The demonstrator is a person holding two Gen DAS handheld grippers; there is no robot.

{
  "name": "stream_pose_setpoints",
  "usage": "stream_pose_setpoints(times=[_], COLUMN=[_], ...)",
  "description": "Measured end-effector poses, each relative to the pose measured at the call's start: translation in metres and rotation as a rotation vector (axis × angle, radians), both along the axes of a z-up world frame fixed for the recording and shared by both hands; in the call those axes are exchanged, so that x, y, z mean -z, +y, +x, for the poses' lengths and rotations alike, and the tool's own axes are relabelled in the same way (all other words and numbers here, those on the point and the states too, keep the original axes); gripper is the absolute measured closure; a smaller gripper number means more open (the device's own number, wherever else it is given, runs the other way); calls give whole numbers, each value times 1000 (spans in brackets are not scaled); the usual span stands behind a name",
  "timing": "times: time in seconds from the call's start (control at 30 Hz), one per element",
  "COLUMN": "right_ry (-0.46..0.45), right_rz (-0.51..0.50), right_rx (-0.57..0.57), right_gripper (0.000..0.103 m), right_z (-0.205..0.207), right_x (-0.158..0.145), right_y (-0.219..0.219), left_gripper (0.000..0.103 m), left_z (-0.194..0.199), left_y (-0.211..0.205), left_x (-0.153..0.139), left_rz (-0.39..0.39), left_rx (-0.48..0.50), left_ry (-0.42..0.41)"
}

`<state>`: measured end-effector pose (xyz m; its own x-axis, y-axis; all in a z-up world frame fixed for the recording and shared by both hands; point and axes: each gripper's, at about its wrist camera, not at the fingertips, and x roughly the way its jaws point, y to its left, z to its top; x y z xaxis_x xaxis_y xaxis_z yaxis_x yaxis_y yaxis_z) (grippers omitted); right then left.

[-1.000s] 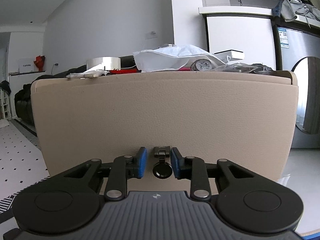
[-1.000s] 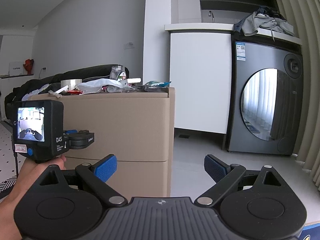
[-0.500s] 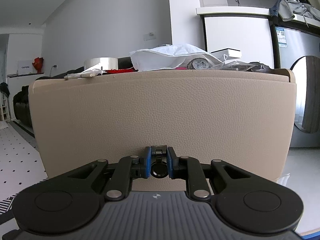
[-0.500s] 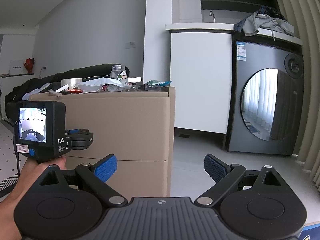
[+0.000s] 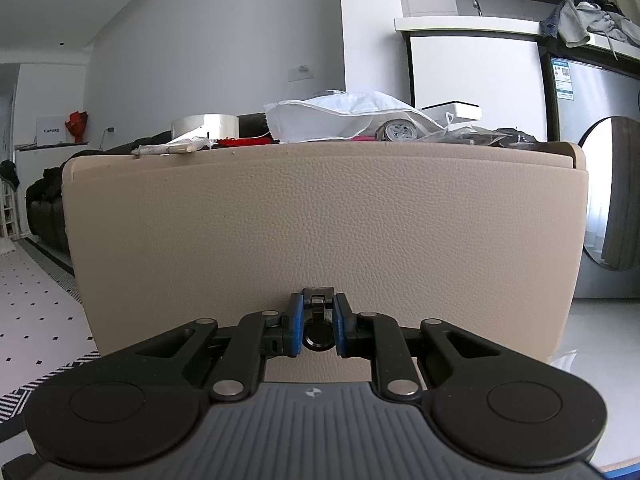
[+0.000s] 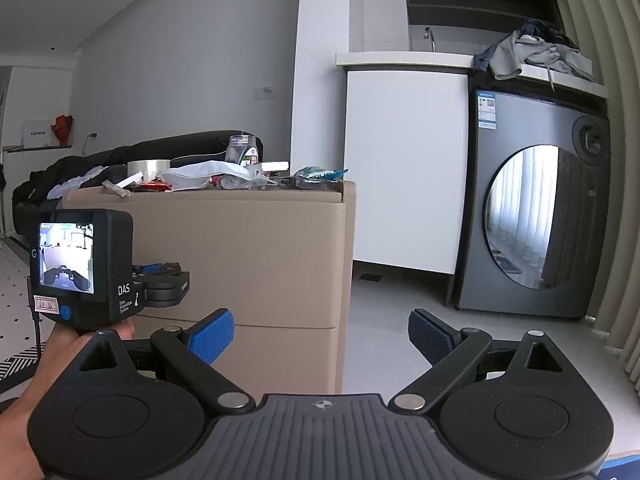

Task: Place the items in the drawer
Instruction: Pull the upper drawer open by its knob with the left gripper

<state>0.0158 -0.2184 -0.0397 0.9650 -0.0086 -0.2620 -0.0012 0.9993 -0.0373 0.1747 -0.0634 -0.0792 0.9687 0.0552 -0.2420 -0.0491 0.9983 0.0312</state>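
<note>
A beige leather-textured cabinet has an upper drawer front (image 5: 320, 220) that fills the left wrist view. My left gripper (image 5: 317, 326) is shut on the drawer's black ring pull (image 5: 317, 336) at the bottom middle of that front. On the cabinet top lie a tape roll (image 5: 205, 125), a white plastic bag (image 5: 340, 116), a white box (image 5: 454, 110) and other small items. In the right wrist view the same cabinet (image 6: 248, 260) stands left of centre with two drawers. My right gripper (image 6: 320, 334) hangs open and empty in front of the cabinet's right corner.
A grey front-loading washing machine (image 6: 536, 216) stands at the right with clothes (image 6: 528, 54) on the counter above it. A white cupboard (image 6: 404, 164) sits between it and the cabinet. A black sofa (image 6: 160, 152) lies behind. A person's hand (image 6: 60, 344) holds the left gripper.
My left gripper's fingers have closed from open onto the ring pull. The drawer front looks slightly nearer. The right gripper has barely moved.
</note>
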Motion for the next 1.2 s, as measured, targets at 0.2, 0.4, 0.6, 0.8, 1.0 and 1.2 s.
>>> stream_pose_setpoints(times=[0.2, 0.4, 0.6, 0.8, 1.0, 1.2], right_ry=[-6, -9, -10, -6, -7, -7], right_rz=[-2, -7, -13, -9, -8, -7], right_rx=[-3, -6, -8, -4, -3, 2], right_gripper=[7, 7, 7, 7, 7, 7], right_z=[0, -1, -2, -2, -3, -4], right_x=[-3, -4, -4, -3, -3, -3], right_y=[1, 3, 4, 2, 2, 0], left_gripper=[86, 86, 86, 86, 86, 86], left_z=[-5, -10, -12, -18, -25, -33], left_y=[0, 0, 0, 0, 1, 2], left_x=[1, 1, 1, 2, 2, 3], left_rz=[6, 13, 3, 1, -1, -8], left_rx=[1, 4, 5, 1, 3, 4], left_ry=[-5, -11, -8, -15, -16, -17])
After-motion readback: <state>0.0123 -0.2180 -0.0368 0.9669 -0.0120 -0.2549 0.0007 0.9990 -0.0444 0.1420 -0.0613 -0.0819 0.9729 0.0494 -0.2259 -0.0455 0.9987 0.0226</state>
